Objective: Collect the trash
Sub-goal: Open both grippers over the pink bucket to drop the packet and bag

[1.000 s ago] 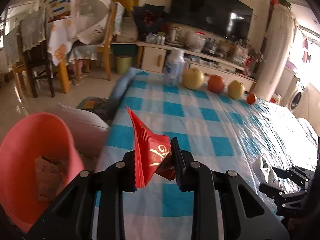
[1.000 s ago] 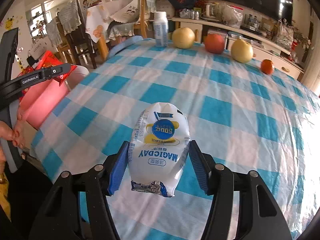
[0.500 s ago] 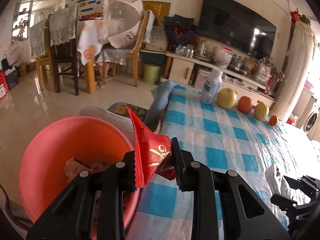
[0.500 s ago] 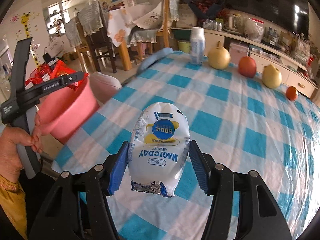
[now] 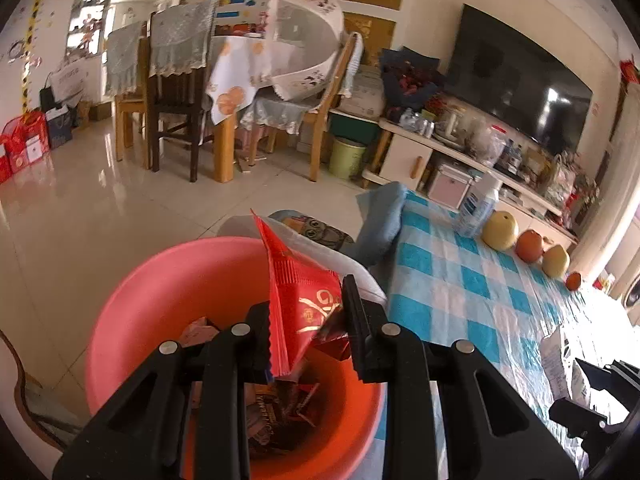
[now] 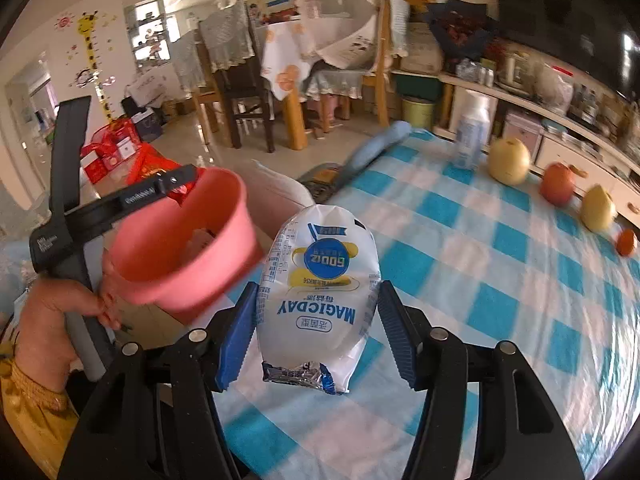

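My left gripper [image 5: 306, 340] is clamped on a red wrapper [image 5: 298, 296], its fingers [image 5: 354, 332] pinching the packet so it stands up with one corner pointing high. It hangs right over the pink bin [image 5: 168, 288], which sits beside the table's [image 5: 452, 292] near-left corner; I can see other wrappers lying in the bottom of the bin. From my right wrist view, the left gripper [image 6: 176, 184] reaches across the bin's [image 6: 188, 264] rim with the red wrapper [image 6: 182, 192] at its tip, and the left hand [image 6: 60, 312] grips the handle below. My right gripper [image 6: 316, 336] is closed on a white pouch [image 6: 318, 296], blue pads [image 6: 236, 340] pressing its sides, the crimped end towards the camera and the print upside down. It is above the checked cloth near the table edge, just right of the bin. At the far side of the table stand a bottle [image 6: 472, 136] and a row of fruit [image 6: 556, 184].
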`<state>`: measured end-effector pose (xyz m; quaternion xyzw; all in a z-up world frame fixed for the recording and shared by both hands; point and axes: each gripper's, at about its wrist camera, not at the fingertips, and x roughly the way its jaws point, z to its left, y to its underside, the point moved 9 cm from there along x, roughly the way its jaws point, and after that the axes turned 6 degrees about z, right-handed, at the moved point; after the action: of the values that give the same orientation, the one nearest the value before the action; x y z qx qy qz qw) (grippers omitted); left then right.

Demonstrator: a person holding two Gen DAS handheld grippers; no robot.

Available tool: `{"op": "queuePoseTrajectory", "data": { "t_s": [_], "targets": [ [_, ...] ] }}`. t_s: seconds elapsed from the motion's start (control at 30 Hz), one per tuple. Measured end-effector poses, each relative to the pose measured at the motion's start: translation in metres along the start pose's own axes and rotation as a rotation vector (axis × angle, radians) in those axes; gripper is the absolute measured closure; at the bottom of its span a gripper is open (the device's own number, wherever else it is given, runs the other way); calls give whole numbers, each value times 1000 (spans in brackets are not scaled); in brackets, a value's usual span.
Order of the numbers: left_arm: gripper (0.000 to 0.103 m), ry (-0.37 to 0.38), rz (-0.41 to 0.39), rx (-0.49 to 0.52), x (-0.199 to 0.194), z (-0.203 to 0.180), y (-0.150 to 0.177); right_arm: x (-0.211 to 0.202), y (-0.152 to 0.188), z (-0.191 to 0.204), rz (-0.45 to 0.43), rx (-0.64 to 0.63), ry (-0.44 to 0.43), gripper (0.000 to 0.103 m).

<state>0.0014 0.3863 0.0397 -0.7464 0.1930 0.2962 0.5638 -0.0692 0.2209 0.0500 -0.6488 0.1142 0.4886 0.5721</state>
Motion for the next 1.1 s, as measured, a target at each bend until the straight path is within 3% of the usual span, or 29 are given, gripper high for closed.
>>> {"op": "queuePoseTrajectory", "data": {
  "t_s": [0.5, 0.8, 0.87, 0.97, 1.0, 1.1],
  "targets": [
    [74, -54, 0, -135, 5, 58, -4, 47, -58, 88, -6, -101, -125, 42],
    [74, -67, -1, -215, 6, 84, -2, 81, -71, 120, 16, -107, -187, 42],
    [74, -67, 2, -227, 7, 87, -1, 93, -68, 125, 58, -112, -210, 42],
    [74, -74, 17, -262, 11, 93, 0, 107, -62, 111, 95, -26, -218, 29],
    [71, -70, 17, -263, 11, 93, 0, 106, -60, 106, 92, -1, -227, 26],
    [41, -100, 12, -244, 11, 90, -3, 97, -55, 81, 67, 89, -229, 22]
  ]
}}
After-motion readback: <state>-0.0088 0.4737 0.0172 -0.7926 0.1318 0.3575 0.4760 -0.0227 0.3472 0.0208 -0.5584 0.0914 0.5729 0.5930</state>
